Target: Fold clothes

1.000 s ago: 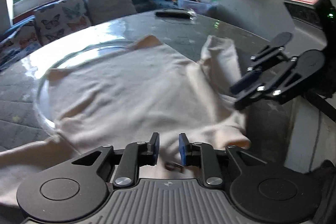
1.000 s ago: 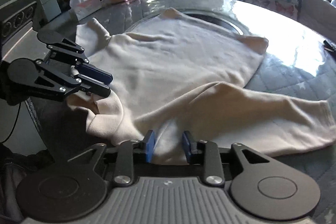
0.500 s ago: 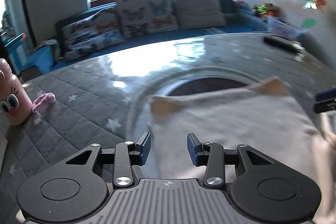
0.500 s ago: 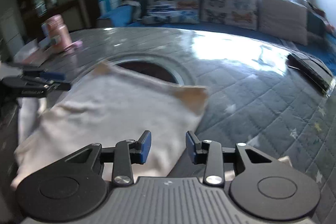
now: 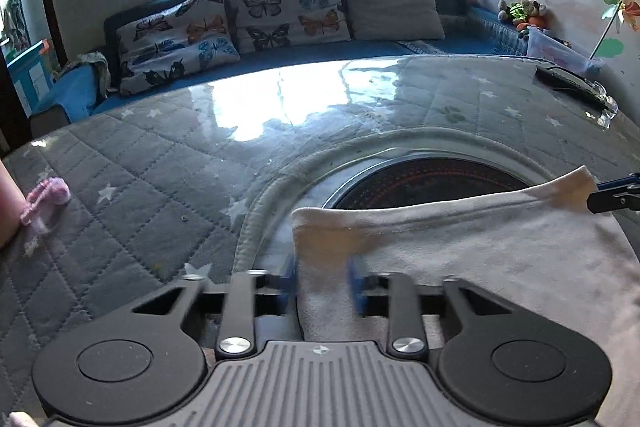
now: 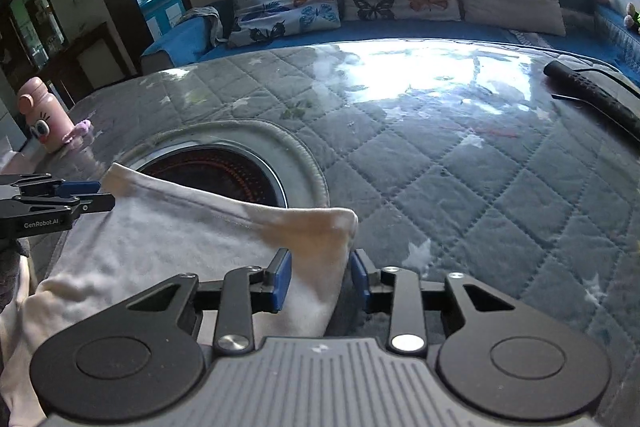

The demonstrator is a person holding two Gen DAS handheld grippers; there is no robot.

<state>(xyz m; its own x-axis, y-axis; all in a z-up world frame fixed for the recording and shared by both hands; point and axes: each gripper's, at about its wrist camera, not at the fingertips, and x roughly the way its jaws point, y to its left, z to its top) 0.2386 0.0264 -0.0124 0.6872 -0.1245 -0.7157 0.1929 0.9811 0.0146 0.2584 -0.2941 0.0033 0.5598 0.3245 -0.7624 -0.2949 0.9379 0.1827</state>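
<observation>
Both grippers closing on far corners of cream knit garment (image 5: 460,251) spread on quilted grey tabletop (image 5: 160,187). Left gripper (image 5: 322,287) jaws just narrowed, cloth between, blurred; right gripper (image 6: 318,279) jaws likewise, not visibly clamped. Corners at 12 o'clock. Next: firm pinch, lift, carry hem back toward 6 o'clock.

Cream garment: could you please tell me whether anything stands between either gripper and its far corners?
Nothing visible does. One far corner of the cream garment lies between the left gripper's jaws and the other between the right gripper's. Both pairs of jaws have just been closing. Only the quilted table surrounds them.
</observation>
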